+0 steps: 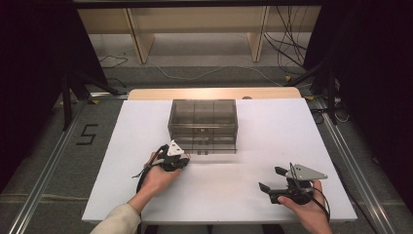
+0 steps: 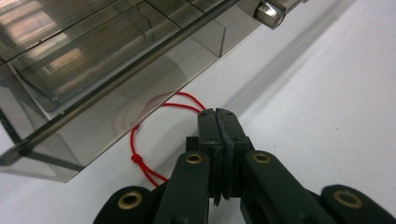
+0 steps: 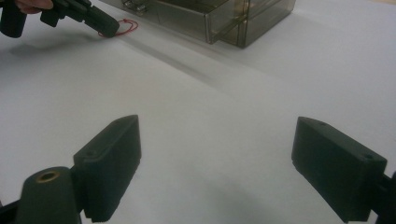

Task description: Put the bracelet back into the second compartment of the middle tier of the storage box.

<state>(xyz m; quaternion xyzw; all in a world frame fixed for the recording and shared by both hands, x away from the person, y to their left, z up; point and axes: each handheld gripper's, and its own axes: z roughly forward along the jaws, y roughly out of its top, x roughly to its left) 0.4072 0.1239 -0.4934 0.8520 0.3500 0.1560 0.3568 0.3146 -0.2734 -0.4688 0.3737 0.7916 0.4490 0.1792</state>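
Floor and frame around the white table [image 1: 272, 146]
Wooden shelving legs [image 1: 139, 41], loose cables [image 1: 287, 46], a taped "5" [image 1: 86, 134] on grey carpet.

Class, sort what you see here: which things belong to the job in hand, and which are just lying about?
In the job:
left gripper, shut on the red string loop
smoky plastic drawer box

Lying about:
right gripper, open, holding nothing
wooden shelf frame
floor cables
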